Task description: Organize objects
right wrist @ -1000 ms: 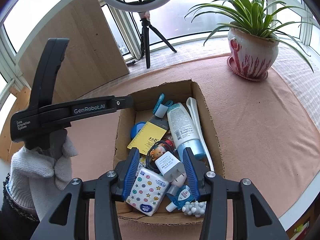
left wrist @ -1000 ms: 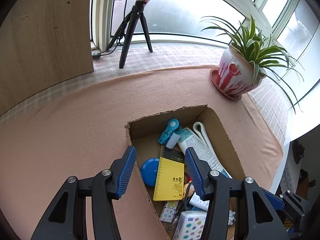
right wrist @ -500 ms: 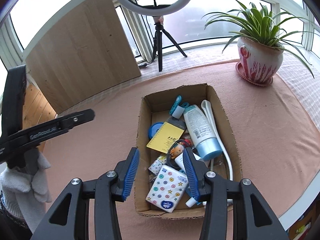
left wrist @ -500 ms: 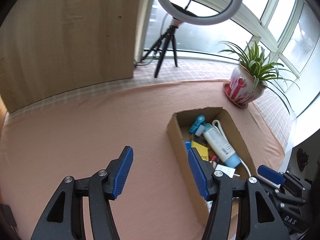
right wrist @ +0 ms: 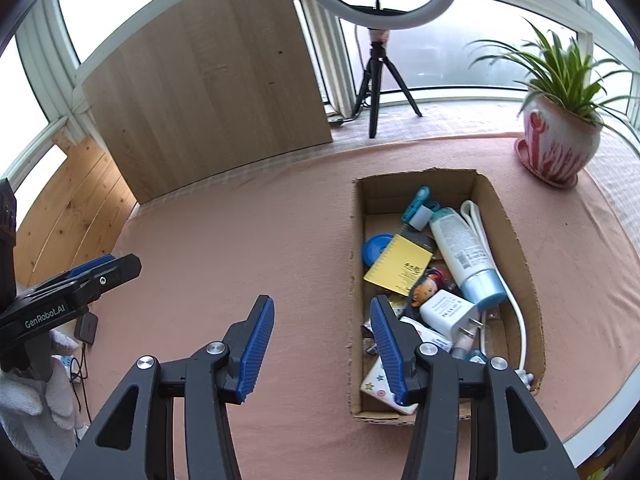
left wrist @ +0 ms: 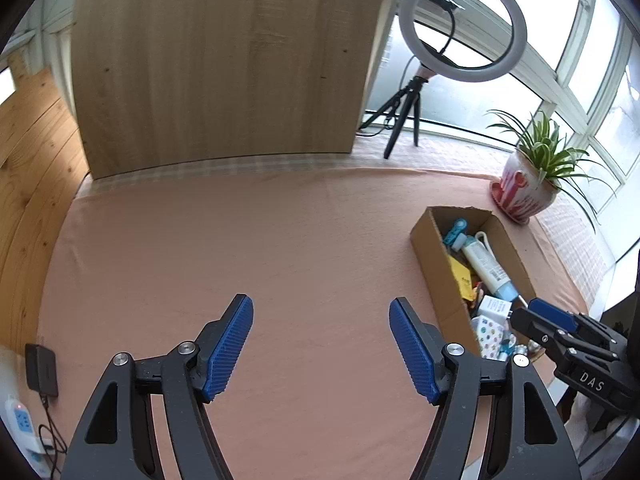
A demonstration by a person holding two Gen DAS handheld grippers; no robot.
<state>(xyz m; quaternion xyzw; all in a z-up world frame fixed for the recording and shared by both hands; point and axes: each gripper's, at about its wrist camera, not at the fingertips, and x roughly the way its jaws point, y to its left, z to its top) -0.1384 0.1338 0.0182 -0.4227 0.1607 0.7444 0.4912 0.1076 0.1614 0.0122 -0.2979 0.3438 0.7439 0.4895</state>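
An open cardboard box (right wrist: 354,260) lies on the pink cloth. In it are a yellow notepad (right wrist: 402,264), a white bottle with a blue cap (right wrist: 464,252), a white charger plug (right wrist: 450,314), a blue round case (right wrist: 376,246), a teal clip (right wrist: 420,202), a white cable (right wrist: 516,312) and a dotted packet (right wrist: 378,386). My right gripper (right wrist: 322,304) hangs open over the box's near left wall, holding nothing. My left gripper (left wrist: 320,308) is open and holds nothing above bare cloth, left of the box (left wrist: 436,272). The left wrist view shows the right gripper (left wrist: 560,328) at the box's near end.
A potted spider plant (right wrist: 560,148) stands beyond the box on the right. A ring light on a tripod (right wrist: 376,80) and a wooden board (right wrist: 208,80) stand at the back. A black adapter (left wrist: 42,368) and power strip (left wrist: 20,420) lie at the cloth's left edge.
Both grippers have risen and drawn back from the box. The left one swung left onto bare cloth and its fingers spread wider. The right one shifted left; the box now sits under its right finger.
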